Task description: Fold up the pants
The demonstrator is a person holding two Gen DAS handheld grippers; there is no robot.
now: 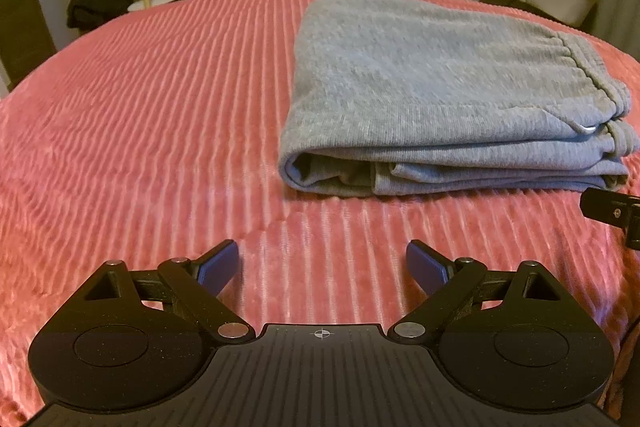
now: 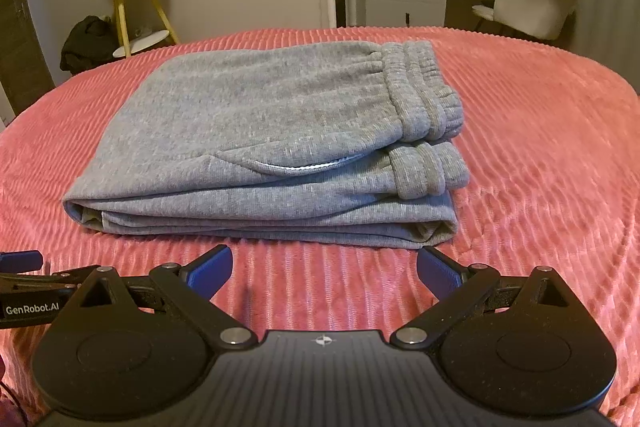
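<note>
**Pants folded, both tools free**

Your left tool [image 1: 322, 263] has its blue pads spread wide with nothing between them, only bedspread [image 1: 140, 131] showing in the gap. It hangs low over the bed, short of the pants [image 1: 432, 95], which lie ahead and to its right. Your right tool [image 2: 324, 265] is spread just as wide and also grips nothing; its pads sit just in front of the pants' near edge, not touching it as far as the view shows.

That stance reads as hands-off: I judge the folding done or nearly so. The pants rest as a compact stack near the middle of the bed, with folded edges facing you and the waistband [image 2: 420, 91] stacked over the cuffs [image 2: 428, 167] on the right side. Laying the ends together like that keeps the bundle squared.

Some of this you can't check from here. The far edge of the stack is hidden behind its own top layer, so whether the layers line up at the back is unknown. The inner layers show only as dark slots at the near-left corner. In the left view the pants are slightly blurred and the right tool appears only as a black sliver at the frame's edge. A pale strip at the pocket [image 2: 296, 167] is too small to identify.
</note>
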